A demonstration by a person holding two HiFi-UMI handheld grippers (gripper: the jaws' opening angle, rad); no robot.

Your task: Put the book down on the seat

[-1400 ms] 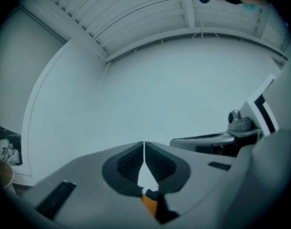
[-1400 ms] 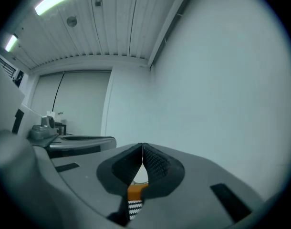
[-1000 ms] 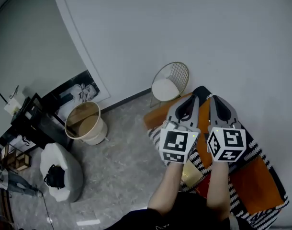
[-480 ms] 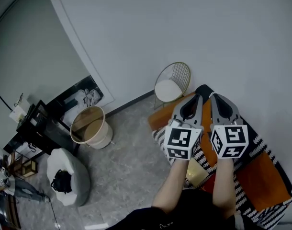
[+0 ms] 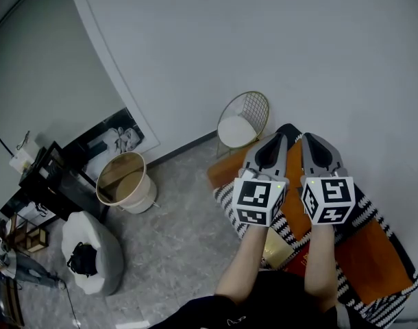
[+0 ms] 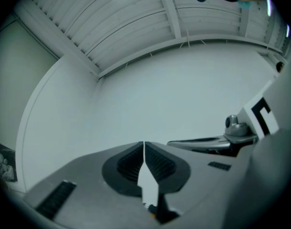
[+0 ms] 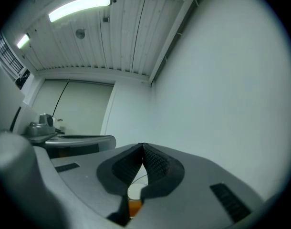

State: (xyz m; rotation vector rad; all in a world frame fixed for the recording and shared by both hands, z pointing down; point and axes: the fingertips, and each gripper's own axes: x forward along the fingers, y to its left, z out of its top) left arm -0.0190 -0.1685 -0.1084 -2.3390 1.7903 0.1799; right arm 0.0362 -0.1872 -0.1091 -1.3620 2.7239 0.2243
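a: book check. appearance?
b: re book [image 5: 277, 248]: visible in the head view only, as a flat gold-tan corner with a dull sheen. mostly covered by the two forearms. cover details too small to tell. red patch [image 5: 309, 264] touching its right side; cannot tell whether part of the same cover.
a: location?
b: lies flat on the black-and-white striped throw [image 5: 365, 210] draped over the orange seat [image 5: 377, 256]. near the seat's open long edge, the one away from the wall [image 5: 264, 40], close to the person's body.
a: position against the jaws?
b: well apart from both pairs. sits behind the marker cubes, between the forearms. left gripper [image 5: 279, 140] and right gripper [image 5: 308, 138] side by side, near each other, above the seat's end nearest the wire chair [image 5: 243, 120], tips aimed at the wall.
a: jaw state, left?
b: pressed together at the tips; ribbed pads [image 6: 160, 163] meeting, clamping nothing.
a: right?
b: same. pads [image 7: 157, 163] closed on each other, gripping nothing.
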